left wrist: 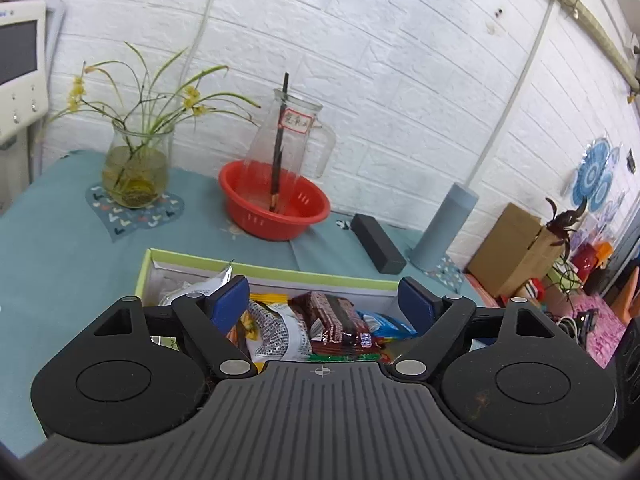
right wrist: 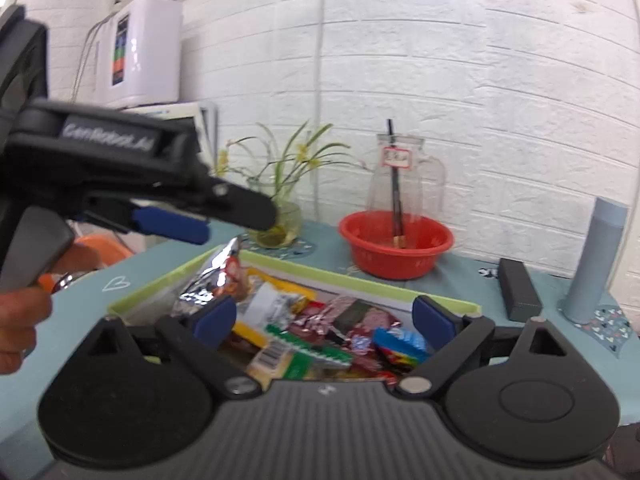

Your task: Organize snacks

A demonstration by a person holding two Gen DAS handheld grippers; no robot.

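Observation:
A shallow box with a light green rim (left wrist: 264, 270) (right wrist: 360, 280) sits on the teal table and holds several snack packets: a dark red packet (left wrist: 334, 320), a white printed packet (left wrist: 276, 332), a blue packet (left wrist: 384, 322) (right wrist: 402, 340), and a silver foil packet (right wrist: 212, 280). My left gripper (left wrist: 322, 300) hangs open and empty above the box; it also shows from the side in the right wrist view (right wrist: 208, 220), above the box's left end. My right gripper (right wrist: 324, 318) is open and empty above the box's near side.
Behind the box stand a red colander (left wrist: 276, 208) (right wrist: 396, 246) with a glass jug (left wrist: 288, 140) in it, a glass vase with a plant (left wrist: 136, 172), a black case (left wrist: 378, 248) (right wrist: 520, 288) and a grey-blue cylinder (left wrist: 444, 228) (right wrist: 596, 260). The white brick wall is close behind. Cardboard boxes (left wrist: 516, 248) lie off the table's right end.

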